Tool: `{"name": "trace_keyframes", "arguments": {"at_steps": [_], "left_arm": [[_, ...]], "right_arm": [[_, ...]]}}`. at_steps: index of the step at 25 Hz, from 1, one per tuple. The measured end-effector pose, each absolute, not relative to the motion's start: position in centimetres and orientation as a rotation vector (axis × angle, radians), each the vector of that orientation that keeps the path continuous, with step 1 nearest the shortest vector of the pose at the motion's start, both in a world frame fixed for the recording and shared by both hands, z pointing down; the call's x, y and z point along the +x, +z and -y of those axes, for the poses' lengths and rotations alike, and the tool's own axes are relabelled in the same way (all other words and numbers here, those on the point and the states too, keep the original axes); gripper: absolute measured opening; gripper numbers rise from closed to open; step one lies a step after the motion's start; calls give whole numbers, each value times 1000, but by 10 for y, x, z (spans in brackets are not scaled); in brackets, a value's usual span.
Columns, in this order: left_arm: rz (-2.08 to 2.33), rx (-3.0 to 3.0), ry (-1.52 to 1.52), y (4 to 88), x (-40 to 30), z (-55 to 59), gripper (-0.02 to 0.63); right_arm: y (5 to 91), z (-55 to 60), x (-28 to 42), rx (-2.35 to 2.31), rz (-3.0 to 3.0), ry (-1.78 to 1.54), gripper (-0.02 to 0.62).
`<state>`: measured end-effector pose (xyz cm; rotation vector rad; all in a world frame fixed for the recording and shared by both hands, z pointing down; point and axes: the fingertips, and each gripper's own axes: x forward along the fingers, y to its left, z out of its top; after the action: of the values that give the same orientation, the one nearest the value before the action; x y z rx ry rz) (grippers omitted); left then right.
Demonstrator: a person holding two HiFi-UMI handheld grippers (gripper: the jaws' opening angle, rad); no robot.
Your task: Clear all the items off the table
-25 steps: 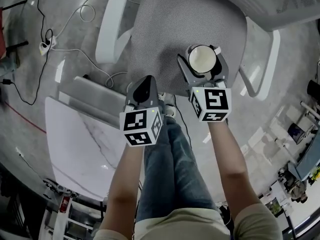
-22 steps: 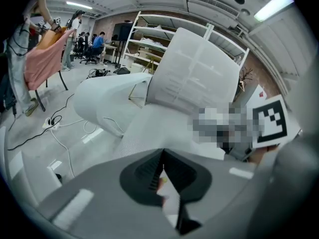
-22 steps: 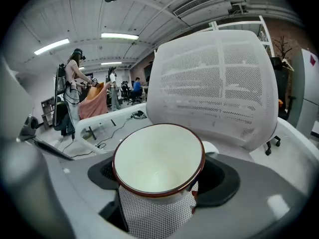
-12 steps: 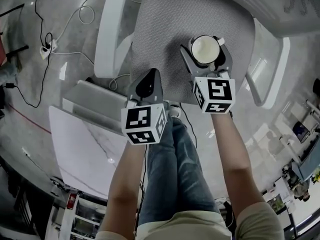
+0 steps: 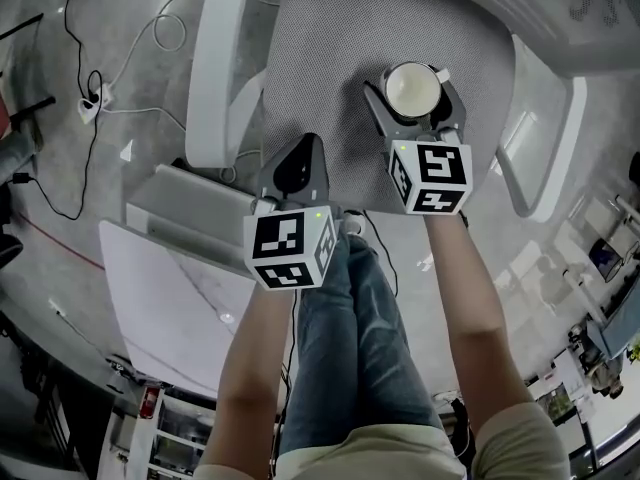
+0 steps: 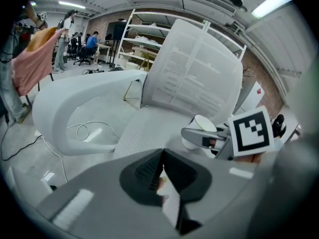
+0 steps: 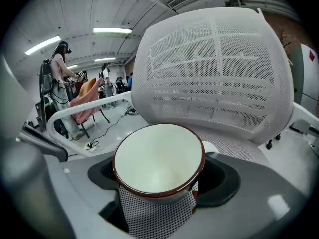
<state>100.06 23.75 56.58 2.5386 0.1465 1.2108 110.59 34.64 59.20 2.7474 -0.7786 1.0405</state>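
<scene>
A white mug (image 5: 412,88) with a dark red rim sits upright between the jaws of my right gripper (image 5: 413,106), which is shut on it above the grey mesh seat of an office chair (image 5: 320,63). In the right gripper view the mug (image 7: 158,158) fills the space between the pads and its inside is empty. My left gripper (image 5: 297,164) hovers over the seat's near edge, to the left of the mug, with jaws shut and nothing in them. In the left gripper view the closed jaws (image 6: 162,169) point at the seat, and the mug (image 6: 199,126) shows at the right.
The chair's white armrests (image 5: 214,63) (image 5: 548,138) flank the seat and its mesh backrest (image 7: 214,68) rises behind it. A white marble table (image 5: 170,288) lies at lower left, beside a grey block (image 5: 185,206). Cables and a power strip (image 5: 92,92) lie on the floor.
Both grippers have shifted a little farther over the chair seat. The right one still carries the mug and has sunk closer to the seat. The left jaws stay shut.
</scene>
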Motion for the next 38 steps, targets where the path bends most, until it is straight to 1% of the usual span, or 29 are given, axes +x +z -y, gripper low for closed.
{"name": "trace_keyframes", "arguments": {"at_steps": [24,38], "left_arm": [[-176,2529,1206,568,997,-237,9],[-195,2542,1189,561,990,-246,9]], "right_arm": [[598,-355,1100,2737,733,1027,417],[588,-365,1084,2741,726,1021,417]]}}
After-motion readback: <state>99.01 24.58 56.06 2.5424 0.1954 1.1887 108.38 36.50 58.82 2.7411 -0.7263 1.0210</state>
